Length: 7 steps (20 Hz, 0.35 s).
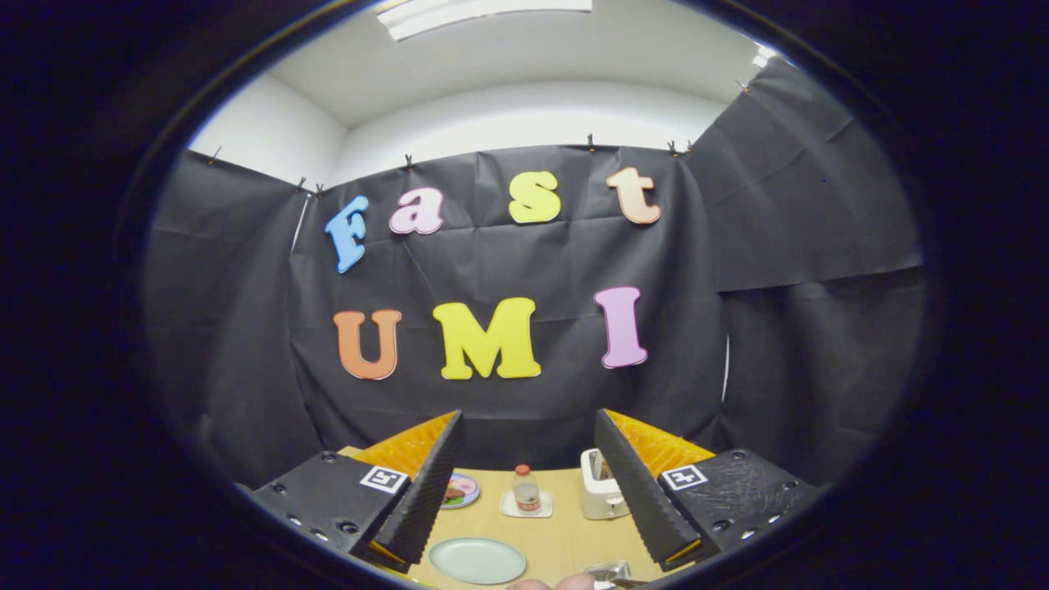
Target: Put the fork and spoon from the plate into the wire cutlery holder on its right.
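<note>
My gripper (529,416) is open and held high above a wooden table (565,537), its fingers wide apart with nothing between them. Far below, between the fingers and near the table's front, lies a pale green plate (477,560); I make out no cutlery on it at this size. To the plate's right, beside my right finger (643,492), a shiny metal object (608,571) is partly cut off; it may be the wire cutlery holder. A person's fingertips (549,583) show just in front of the plate and that object.
Farther back on the table stand a small bottle (525,489) on a white coaster, a white toaster (601,485) to its right, and a patterned plate (460,490) to its left. Black cloth walls close in the booth behind the table.
</note>
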### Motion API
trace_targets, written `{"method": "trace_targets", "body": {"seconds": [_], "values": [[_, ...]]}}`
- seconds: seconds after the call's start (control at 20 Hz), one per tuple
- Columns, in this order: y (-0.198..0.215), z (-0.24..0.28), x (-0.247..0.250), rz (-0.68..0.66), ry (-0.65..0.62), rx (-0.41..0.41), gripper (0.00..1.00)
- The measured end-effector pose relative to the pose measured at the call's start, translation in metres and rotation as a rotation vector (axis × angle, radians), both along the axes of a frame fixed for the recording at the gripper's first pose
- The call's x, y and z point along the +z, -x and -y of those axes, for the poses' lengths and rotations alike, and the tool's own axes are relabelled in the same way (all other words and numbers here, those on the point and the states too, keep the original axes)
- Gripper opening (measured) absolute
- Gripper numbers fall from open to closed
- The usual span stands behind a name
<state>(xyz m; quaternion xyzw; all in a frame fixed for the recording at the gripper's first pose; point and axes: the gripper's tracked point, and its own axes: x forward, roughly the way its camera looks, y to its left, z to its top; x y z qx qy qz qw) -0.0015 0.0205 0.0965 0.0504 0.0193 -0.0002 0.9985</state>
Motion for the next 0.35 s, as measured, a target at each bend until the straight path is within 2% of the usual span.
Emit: {"method": "trace_targets", "body": {"seconds": [0.35], "values": [[-0.002,0.009,0.015,0.029,-0.010,-0.016,0.96]]}}
